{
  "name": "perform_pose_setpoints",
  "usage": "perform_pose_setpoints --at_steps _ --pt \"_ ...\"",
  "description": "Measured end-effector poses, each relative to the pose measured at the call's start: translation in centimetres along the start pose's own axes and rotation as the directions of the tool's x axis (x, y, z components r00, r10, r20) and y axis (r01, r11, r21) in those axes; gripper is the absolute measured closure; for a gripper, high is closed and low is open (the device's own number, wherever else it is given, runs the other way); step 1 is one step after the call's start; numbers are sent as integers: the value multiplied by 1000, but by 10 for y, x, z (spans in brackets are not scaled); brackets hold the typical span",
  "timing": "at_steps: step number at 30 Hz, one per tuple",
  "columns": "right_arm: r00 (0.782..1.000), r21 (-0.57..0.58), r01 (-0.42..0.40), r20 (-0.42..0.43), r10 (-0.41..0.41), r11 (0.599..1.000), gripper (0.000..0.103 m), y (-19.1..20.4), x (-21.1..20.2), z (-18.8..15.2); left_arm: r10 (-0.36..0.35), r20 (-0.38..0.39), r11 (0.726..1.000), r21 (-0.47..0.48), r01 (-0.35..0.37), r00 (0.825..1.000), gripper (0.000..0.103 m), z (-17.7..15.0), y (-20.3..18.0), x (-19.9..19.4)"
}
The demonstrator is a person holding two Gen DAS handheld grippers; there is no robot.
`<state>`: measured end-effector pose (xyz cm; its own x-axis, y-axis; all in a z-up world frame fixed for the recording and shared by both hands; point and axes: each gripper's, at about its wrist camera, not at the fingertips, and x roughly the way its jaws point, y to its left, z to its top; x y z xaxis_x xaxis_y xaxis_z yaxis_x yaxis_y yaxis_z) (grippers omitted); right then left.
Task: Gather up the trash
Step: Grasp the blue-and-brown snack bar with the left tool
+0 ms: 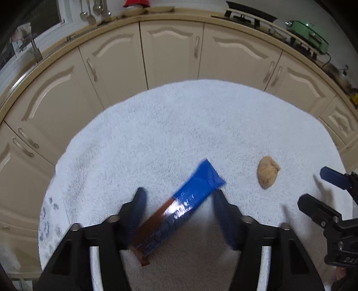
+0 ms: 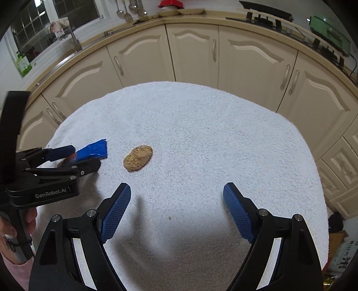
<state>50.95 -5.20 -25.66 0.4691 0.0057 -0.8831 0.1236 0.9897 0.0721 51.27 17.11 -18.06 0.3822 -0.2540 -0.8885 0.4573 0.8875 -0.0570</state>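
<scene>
A blue and brown snack wrapper (image 1: 179, 206) lies slanted on the white towel (image 1: 170, 125), between the fingers of my left gripper (image 1: 179, 194). The left jaws are open and stand on either side of the wrapper, blurred with motion. In the right wrist view the left gripper (image 2: 82, 156) straddles the wrapper (image 2: 92, 151) at the towel's left side. A tan crumbly cookie piece (image 1: 268, 171) lies to the wrapper's right, also seen in the right wrist view (image 2: 138, 158). My right gripper (image 2: 176, 192) is open and empty above the towel (image 2: 212, 134), nearer than the cookie.
Cream kitchen cabinets (image 1: 172, 51) curve behind the towel, with a counter above holding utensils (image 1: 91, 11) and a green appliance (image 1: 311, 33). A small crumb (image 2: 170, 217) lies on the towel between the right fingers. Bags sit on the floor at the right (image 2: 342, 253).
</scene>
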Motion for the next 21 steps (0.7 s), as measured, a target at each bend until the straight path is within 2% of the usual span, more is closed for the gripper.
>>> perform_pose_setpoints --at_steps 1,3,5,7,9,11,13,15,19,20,21 --pt "1000 -3 2 -2 -2 1000 16 1 1 1 10 -8 1000 -26 -11 1000 61 1 4 -1" --pt "1000 -12 -1 -10 1 1000 16 2 3 2 37 -31 993 -115 -41 999 82 -2 13 -5" --pt "1000 -13 -16 -17 16 1000 16 4 5 2 36 -53 969 -244 -48 998 86 -8 24 -12" --pt "999 -18 -30 -25 29 999 16 6 5 2 -3 -54 930 -368 -17 999 87 -19 31 -22" --pt "999 -26 -43 -35 42 999 16 6 7 2 -35 -46 895 -445 11 998 87 -30 34 -29" --pt "998 -24 -58 -40 57 998 16 6 7 2 -29 -40 864 -504 5 999 87 -40 34 -36" --pt "997 -21 -69 -41 68 997 16 5 7 3 26 -56 855 -516 -51 998 82 -42 34 -39" --pt "997 -22 -66 -37 65 998 16 6 6 5 80 -66 844 -526 -103 995 54 -44 34 -39" --pt "997 -22 -65 -31 64 998 16 10 6 11 94 -5 850 -521 -83 996 57 -44 32 -37" --pt "998 -24 -63 -31 62 998 16 13 8 14 98 10 851 -519 -79 995 67 -47 32 -38" --pt "998 -23 -63 -30 62 998 16 15 9 16 109 21 851 -519 -82 994 85 -50 33 -39"
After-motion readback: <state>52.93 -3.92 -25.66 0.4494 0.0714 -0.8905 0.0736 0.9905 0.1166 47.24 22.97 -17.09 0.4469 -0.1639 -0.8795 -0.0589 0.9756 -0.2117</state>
